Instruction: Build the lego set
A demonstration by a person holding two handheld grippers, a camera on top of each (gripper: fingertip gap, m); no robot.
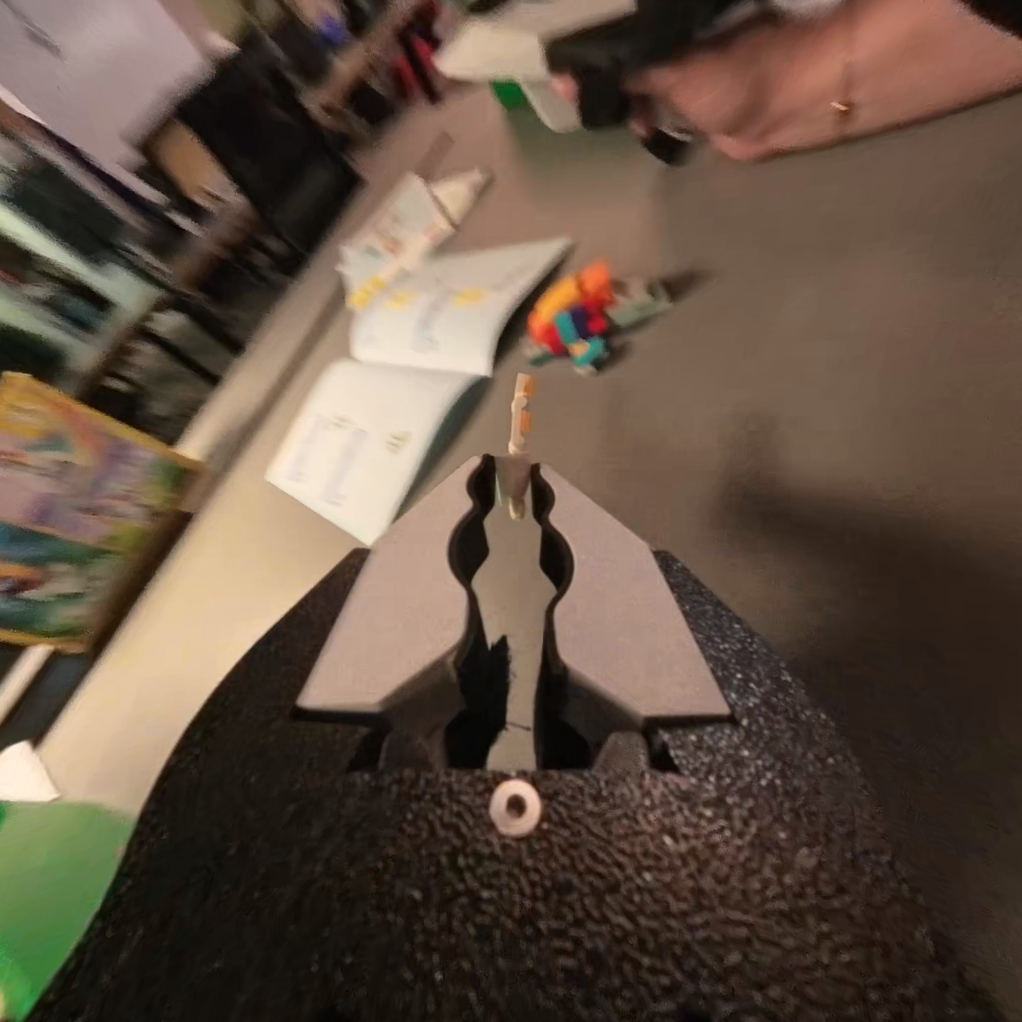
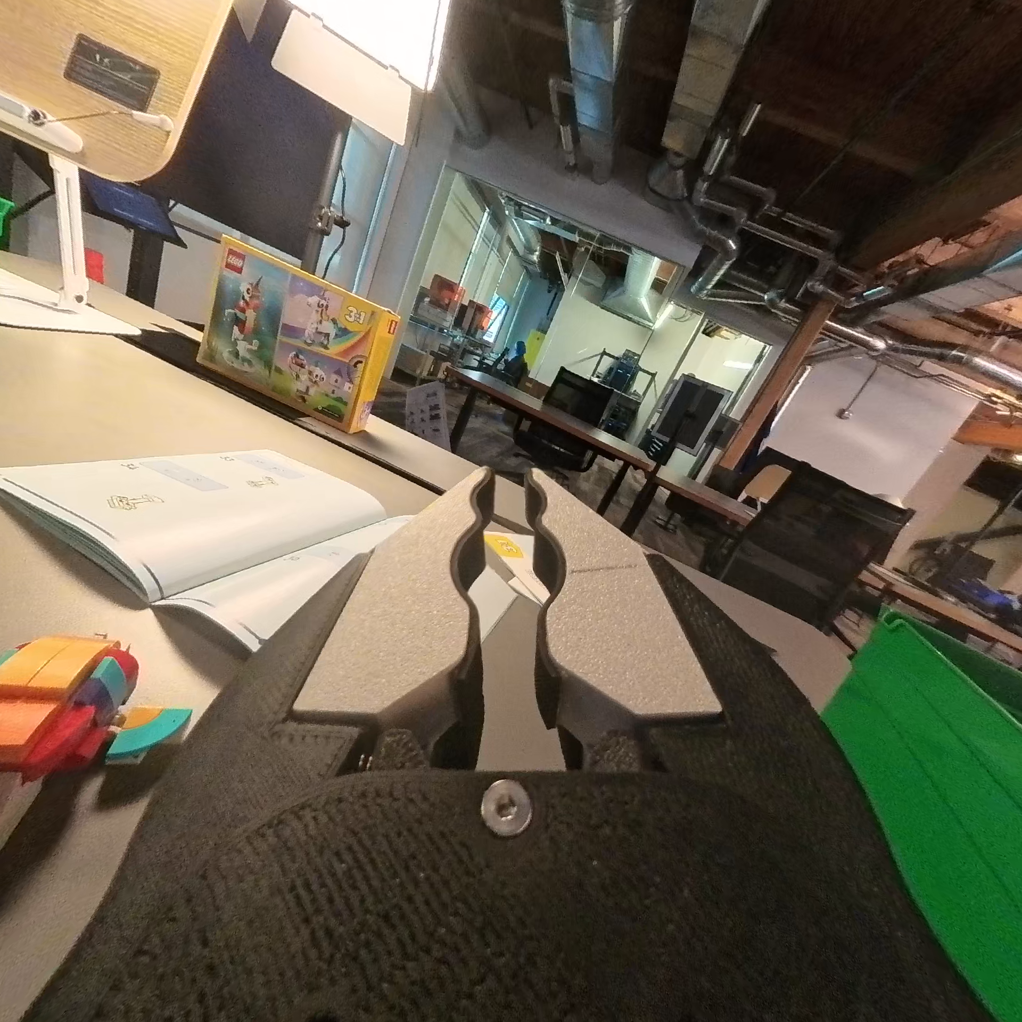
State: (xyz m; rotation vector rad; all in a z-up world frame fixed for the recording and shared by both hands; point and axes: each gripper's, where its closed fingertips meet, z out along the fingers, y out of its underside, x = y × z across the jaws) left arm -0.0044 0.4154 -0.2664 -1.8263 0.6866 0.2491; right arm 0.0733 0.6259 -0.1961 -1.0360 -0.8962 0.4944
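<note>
My left gripper pinched a slim tan-and-orange lego piece at its tips above the worktop, my right gripper held nothing, jaws slightly parted, colourful lego build beside the open instruction booklet

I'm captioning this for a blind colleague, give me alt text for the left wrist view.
The left gripper holds a slim white and orange lego piece upright between its fingers, above a grey table. Beyond lie open instruction booklets and a colourful lego model. The picture is motion-blurred.
</note>
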